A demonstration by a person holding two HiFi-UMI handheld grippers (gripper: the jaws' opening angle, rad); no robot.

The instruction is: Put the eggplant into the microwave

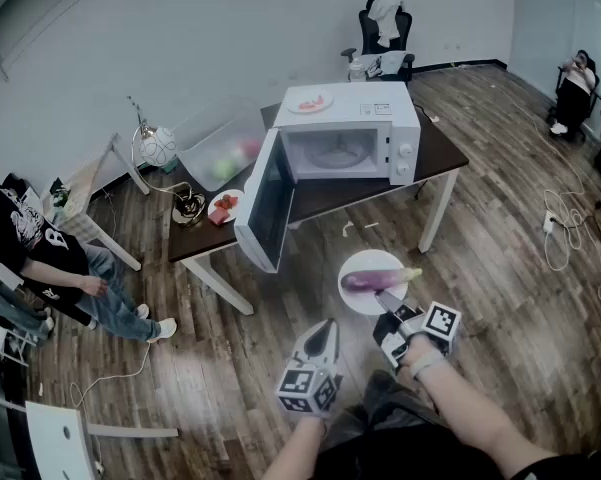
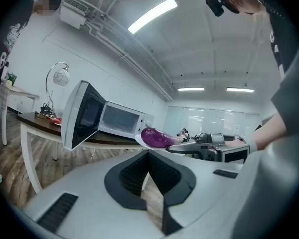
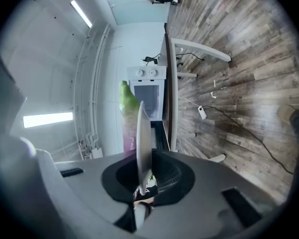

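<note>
The room has a wood-plank floor (image 1: 500,268) and white walls. In the head view a dark-topped table (image 1: 435,153) stands in the upper middle. On it sits a white microwave (image 1: 380,108), its door (image 1: 265,203) swung wide to the left and the cavity bare. A person sits on a chair (image 1: 40,248) at the left edge. Below the table, in the lower middle of the frame, the right gripper (image 1: 388,308) clamps the near rim of a white plate (image 1: 355,293). The eggplant (image 1: 375,280) lies across that plate, purple body to the left and green cap to the right, just past the jaw tips and well short of the microwave. The left gripper (image 1: 325,330) hangs just left of it, apart from the plate.

In the left gripper view, the left gripper (image 2: 148,156) has its jaws drawn together with nothing between them. Beyond them, centre frame, the eggplant (image 2: 156,137) rests on the plate (image 2: 142,141) in front of the microwave (image 2: 122,121). The right gripper (image 2: 176,146) reaches in from the right to hold the plate's rim.

The right gripper view is rolled on its side, with floor on the right and ceiling on the left. The right gripper (image 3: 143,159) is clenched on the plate (image 3: 143,133), which is seen edge-on and runs up from between the jaws. The eggplant (image 3: 127,108) lies against the plate's left face, green cap uppermost. The microwave (image 3: 149,73) and the table edge (image 3: 167,83) stand beyond it in the centre.
</note>
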